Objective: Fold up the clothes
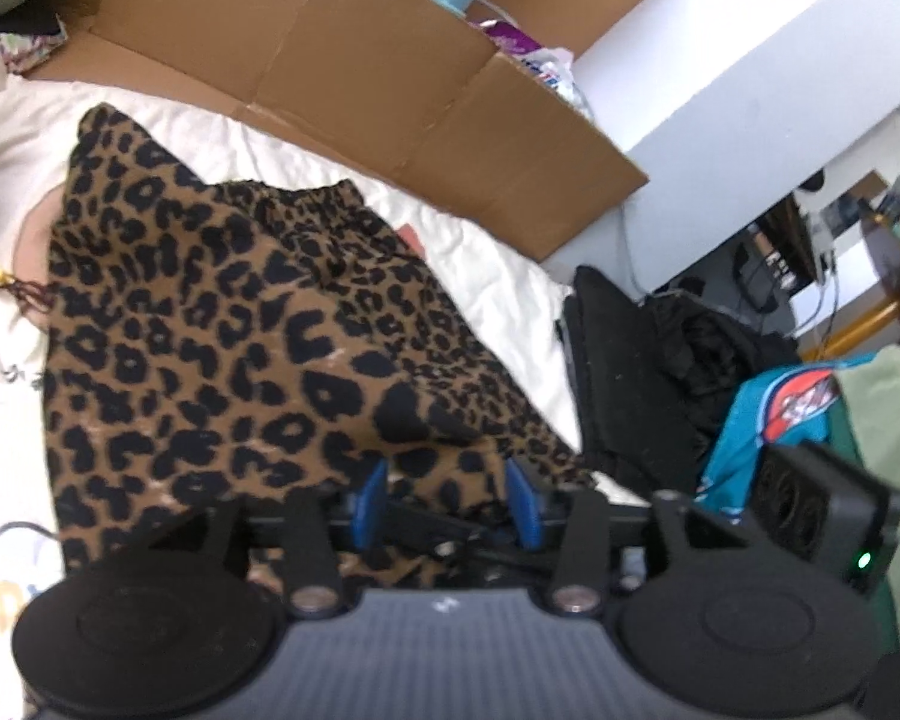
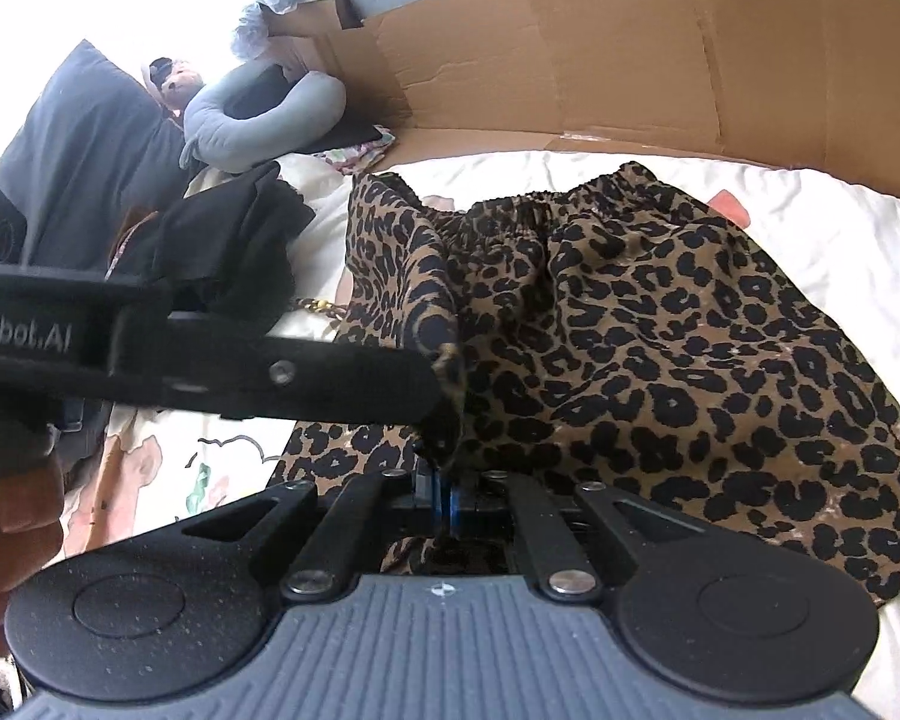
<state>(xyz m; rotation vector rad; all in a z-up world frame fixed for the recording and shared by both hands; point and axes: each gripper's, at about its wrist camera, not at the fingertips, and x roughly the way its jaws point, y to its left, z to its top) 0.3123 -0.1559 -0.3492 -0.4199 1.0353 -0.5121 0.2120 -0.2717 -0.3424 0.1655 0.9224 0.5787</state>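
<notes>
A leopard-print garment [image 1: 222, 324] with an elastic waistband lies spread on a white bedsheet [image 1: 18, 372]; it also shows in the right wrist view [image 2: 660, 348]. My left gripper [image 1: 447, 504] has its blue pads apart, with the garment's near edge lying between them. My right gripper [image 2: 447, 498] has its blue pads pressed together on a lifted fold of the garment's edge. The left gripper's black body [image 2: 210, 360] crosses the right wrist view from the left and reaches the same fold.
A flattened cardboard box [image 1: 354, 78] stands along the far side of the bed [image 2: 630, 60]. Black clothes [image 1: 642, 372] and a teal garment [image 1: 768, 420] lie to the right. A grey neck pillow [image 2: 258, 114], dark pillow [image 2: 84, 168] and black cloth [image 2: 228, 240] lie at left.
</notes>
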